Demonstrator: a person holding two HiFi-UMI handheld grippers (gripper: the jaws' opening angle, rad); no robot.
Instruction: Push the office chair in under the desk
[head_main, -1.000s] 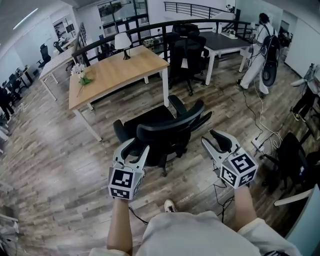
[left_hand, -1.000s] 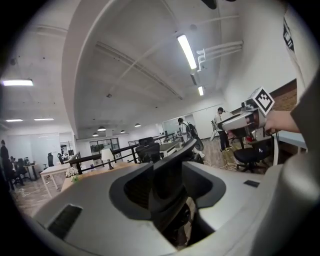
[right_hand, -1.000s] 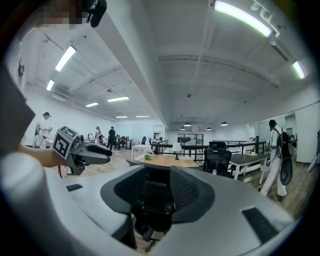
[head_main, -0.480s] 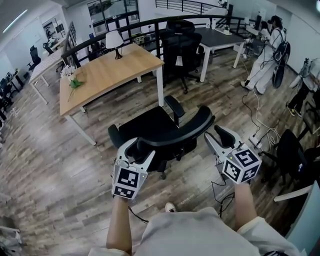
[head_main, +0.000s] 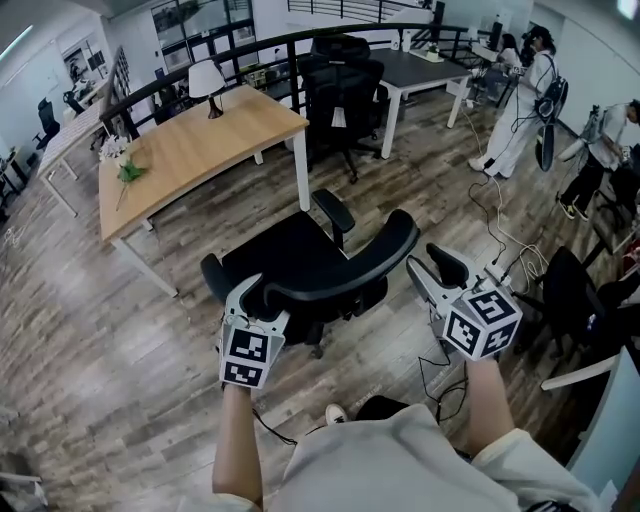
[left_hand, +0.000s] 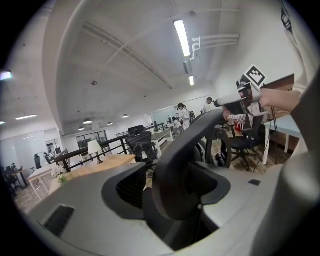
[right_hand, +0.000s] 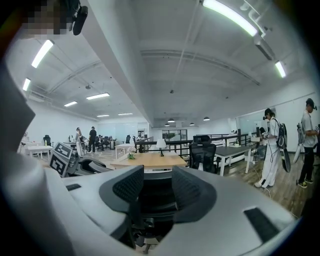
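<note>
The black office chair (head_main: 300, 255) stands on the wood floor a little in front of the light wooden desk (head_main: 200, 140), with its back towards me. My left gripper (head_main: 257, 302) is open, and the left end of the curved backrest rim (left_hand: 185, 145) passes between its jaws. I cannot see either pad pressing on the rim. My right gripper (head_main: 425, 258) is open and holds nothing. It hangs just off the right end of the backrest (head_main: 400, 235) without touching it. Between the jaws of the right gripper (right_hand: 157, 192) I see the chair's dark seat (right_hand: 155, 200) and the desk (right_hand: 147, 161) beyond.
A white lamp (head_main: 207, 78) and flowers (head_main: 120, 165) sit on the desk. Behind it stand another black chair (head_main: 340, 85), a dark desk (head_main: 420, 70) and a railing. People (head_main: 525, 90) stand at the far right. Cables (head_main: 500, 270) and a dark chair (head_main: 570, 300) are on my right.
Both grippers have closed in on the backrest. The left jaws have spread and slipped over the rim's left end. The right gripper has come nearer the right end.
</note>
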